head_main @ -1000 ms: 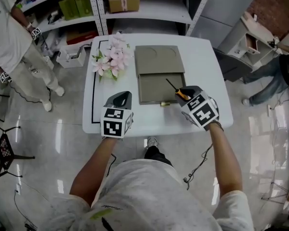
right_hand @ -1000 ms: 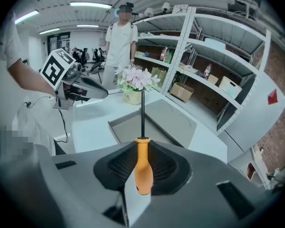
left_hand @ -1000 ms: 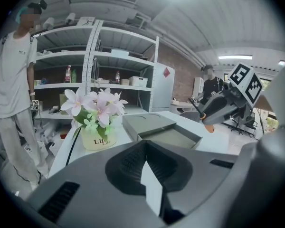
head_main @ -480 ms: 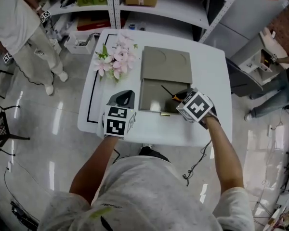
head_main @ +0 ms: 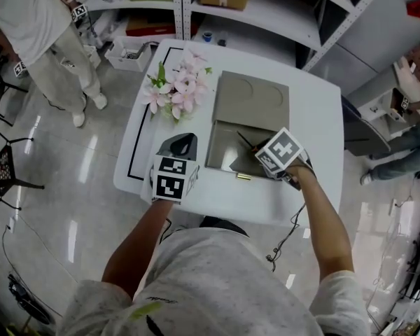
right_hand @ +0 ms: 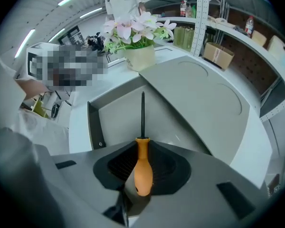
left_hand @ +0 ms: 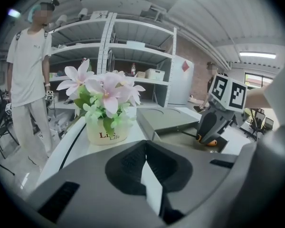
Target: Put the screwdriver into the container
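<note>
Moved my right gripper (right_hand: 141,148) over container (right_hand: 115,120); it clamps screwdriver (right_hand: 143,167) by handle. Shaft ahead, near lid (right_hand: 204,94) edge: could snag, or bounce out on high release. My left gripper (left_hand: 149,177) closed, empty.

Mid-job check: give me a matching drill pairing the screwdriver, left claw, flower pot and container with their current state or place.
Things:
1. screwdriver
2. left claw
3. flower pot
4. container

States or places:
A. shut, holding nothing
B. open, resting on the white table
C. clamped by its orange handle in the right claw
D. upright beside the container

Pairs: 1-C, 2-A, 3-D, 4-B
</note>
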Motion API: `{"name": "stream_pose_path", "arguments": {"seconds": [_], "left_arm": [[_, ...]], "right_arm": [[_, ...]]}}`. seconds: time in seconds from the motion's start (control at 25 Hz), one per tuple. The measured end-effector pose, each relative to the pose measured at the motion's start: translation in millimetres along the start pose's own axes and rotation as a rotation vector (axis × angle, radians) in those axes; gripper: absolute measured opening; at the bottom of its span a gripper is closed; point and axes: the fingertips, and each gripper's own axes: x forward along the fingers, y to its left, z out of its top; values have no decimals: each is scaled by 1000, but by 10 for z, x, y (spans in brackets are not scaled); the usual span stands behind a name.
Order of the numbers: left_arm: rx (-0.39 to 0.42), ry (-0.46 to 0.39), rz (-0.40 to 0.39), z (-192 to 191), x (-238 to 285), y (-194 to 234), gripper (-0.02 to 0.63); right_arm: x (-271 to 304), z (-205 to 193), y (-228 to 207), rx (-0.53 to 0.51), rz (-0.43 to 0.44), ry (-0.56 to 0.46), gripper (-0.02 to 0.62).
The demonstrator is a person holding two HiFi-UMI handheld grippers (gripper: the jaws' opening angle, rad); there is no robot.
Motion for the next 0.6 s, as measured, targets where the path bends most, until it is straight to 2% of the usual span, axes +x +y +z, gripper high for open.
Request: {"name": "stream_pose_path", "arguments": {"seconds": [0.24,0.6], "left_arm": [[-2,9,12,3,32,12,3],[-2,14,41,25,-39,141,3]], "right_arm": [[88,15,-30,15,43,21,80],[140,33,-23,51,76,-32,92]]}}
